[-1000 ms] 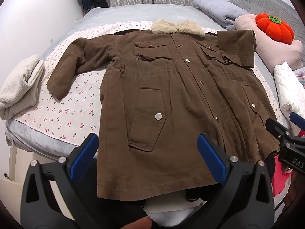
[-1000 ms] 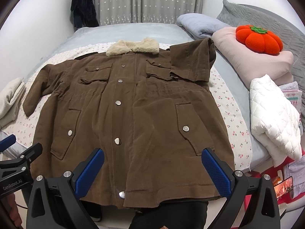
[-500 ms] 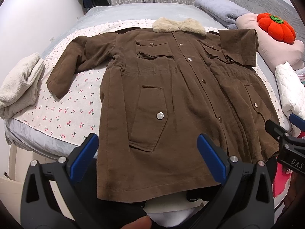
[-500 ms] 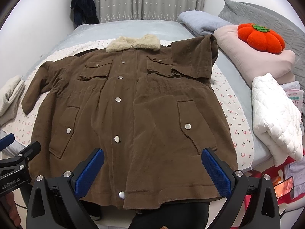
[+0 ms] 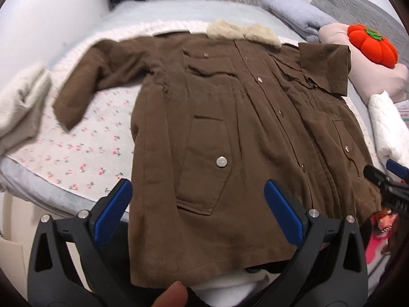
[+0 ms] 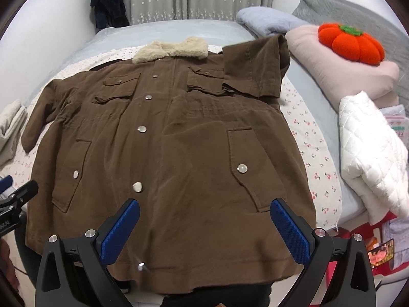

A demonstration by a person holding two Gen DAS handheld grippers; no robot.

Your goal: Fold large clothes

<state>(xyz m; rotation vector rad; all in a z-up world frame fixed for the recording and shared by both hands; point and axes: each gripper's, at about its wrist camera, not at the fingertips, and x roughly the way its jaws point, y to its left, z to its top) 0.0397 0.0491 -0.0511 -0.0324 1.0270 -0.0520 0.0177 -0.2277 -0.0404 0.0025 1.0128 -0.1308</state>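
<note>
A large brown coat with a cream fur collar lies face up on the bed, buttoned, hem toward me. Its left sleeve is spread out to the side. Its right sleeve is folded in over the chest. My left gripper is open and empty above the hem's left part. My right gripper is open and empty above the hem's right part; it also shows at the edge of the left wrist view.
The bed has a cherry-print sheet. A cream towel lies at the left. A white quilted garment, a pink pillow with an orange pumpkin cushion, and grey bedding lie at the right.
Both grippers have moved forward and lower toward the coat's hem, so the coat looks larger. Both stay open and empty. The coat has not moved.
</note>
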